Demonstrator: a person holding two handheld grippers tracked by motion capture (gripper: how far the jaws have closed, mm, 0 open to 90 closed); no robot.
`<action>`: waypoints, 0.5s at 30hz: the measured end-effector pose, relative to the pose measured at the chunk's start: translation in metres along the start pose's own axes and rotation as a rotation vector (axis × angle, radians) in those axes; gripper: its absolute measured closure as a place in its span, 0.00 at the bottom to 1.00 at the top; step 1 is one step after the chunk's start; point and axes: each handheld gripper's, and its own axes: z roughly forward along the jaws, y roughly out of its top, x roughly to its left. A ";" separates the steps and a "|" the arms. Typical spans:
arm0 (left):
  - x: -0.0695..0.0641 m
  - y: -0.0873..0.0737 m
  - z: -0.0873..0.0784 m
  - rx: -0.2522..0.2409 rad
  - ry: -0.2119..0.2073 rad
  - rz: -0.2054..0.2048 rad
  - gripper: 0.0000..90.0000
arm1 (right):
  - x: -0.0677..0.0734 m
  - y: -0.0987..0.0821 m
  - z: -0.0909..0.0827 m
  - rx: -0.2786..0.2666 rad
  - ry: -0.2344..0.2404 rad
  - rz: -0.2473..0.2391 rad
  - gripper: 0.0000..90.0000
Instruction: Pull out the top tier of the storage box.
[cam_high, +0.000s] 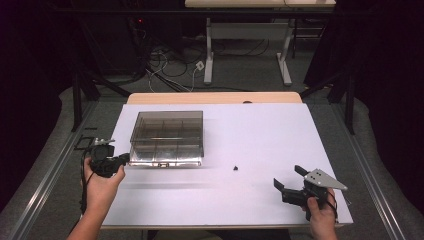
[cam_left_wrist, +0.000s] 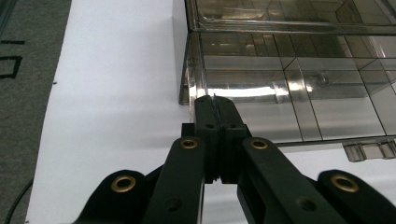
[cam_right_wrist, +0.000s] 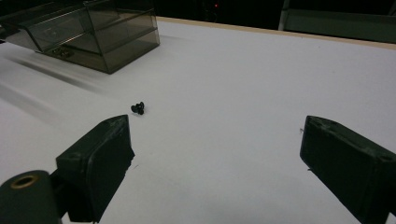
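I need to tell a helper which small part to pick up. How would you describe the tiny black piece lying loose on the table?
Start at the white table and find the smoky clear plastic compartment box at its left. To the box's right, toward the right gripper, lies a small black screw. It is the only loose dark speck on the bare white surface.

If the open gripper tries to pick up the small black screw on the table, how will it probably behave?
The small black screw is tiny beside the wide pads of the right gripper, so it may slip out. Its rounded shape suggests it could roll on the smooth white table. It is probably rigid and light.
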 end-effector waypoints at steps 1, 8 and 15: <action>0.001 0.000 0.000 -0.001 -0.004 -0.001 0.99 | 0.000 0.000 0.000 0.000 0.001 0.002 0.10; 0.003 -0.001 0.000 -0.009 -0.025 -0.011 0.99 | 0.000 0.000 0.000 -0.001 0.001 -0.001 0.10; 0.005 -0.002 0.000 -0.017 -0.030 -0.031 0.98 | 0.000 0.000 0.000 -0.001 0.002 -0.002 0.10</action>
